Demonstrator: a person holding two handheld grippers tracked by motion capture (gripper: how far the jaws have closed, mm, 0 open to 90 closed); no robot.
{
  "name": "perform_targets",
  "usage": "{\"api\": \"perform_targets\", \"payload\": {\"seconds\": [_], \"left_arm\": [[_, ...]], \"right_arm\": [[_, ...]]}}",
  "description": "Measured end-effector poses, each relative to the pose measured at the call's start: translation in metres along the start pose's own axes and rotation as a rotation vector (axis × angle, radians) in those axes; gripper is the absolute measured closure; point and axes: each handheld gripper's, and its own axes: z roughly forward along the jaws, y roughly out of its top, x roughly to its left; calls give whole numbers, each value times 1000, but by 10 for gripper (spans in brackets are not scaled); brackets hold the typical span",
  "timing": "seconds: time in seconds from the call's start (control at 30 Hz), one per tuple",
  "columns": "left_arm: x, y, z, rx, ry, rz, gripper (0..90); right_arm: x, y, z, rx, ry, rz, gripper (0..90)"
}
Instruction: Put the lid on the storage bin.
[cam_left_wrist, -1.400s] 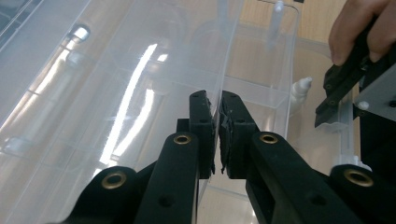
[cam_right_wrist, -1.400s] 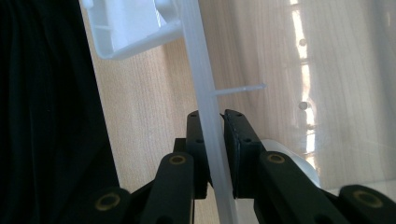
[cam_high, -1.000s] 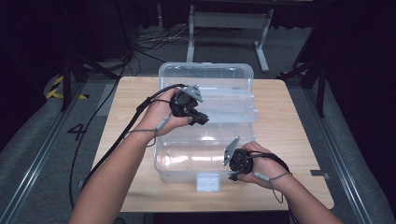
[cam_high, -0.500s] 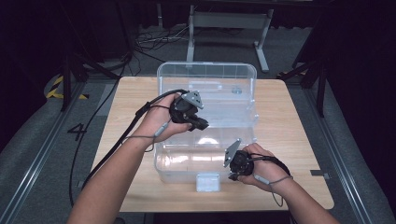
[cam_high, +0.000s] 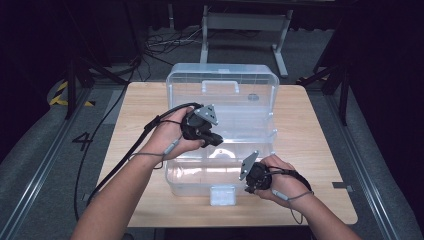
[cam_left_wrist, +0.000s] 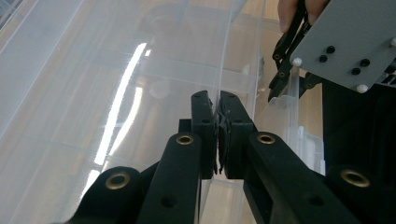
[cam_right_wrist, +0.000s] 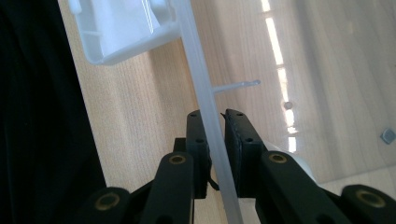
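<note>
1. Two grippers work on one clear plastic box, which stands in the middle of the wooden surface with its lid swung up at the far side and its white latch facing the person.
2. The left gripper reaches into the box from the left; in the left gripper view its fingers are pressed almost together on a thin clear inner wall, which runs straight away from the fingertips.
3. The right gripper sits at the near front rim, just right of the latch; in the right gripper view its fingers pinch that rim edge-on, one finger on each face.
4. The relation that matters, in our judgement: both gripped walls lie along the finger axes, while the long axis of the box runs left to right across the surface. The right hand is nearer the front edge and looks set to steady the box; the left hand, nearer the interior, is placed to lift or shift the inner part.
5. The box is colourless and see-through, with a moulded handle on the lid; wood grain shows through its floor, and bright reflections streak its walls.
</note>
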Motion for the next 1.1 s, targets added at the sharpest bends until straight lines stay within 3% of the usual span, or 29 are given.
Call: {"api": "perform_targets", "payload": {"seconds": [1.1], "left_arm": [[-18, -2, 6, 57, -22, 32, 869]], "right_arm": [[4, 1, 0, 5, -43, -8, 802]]}}
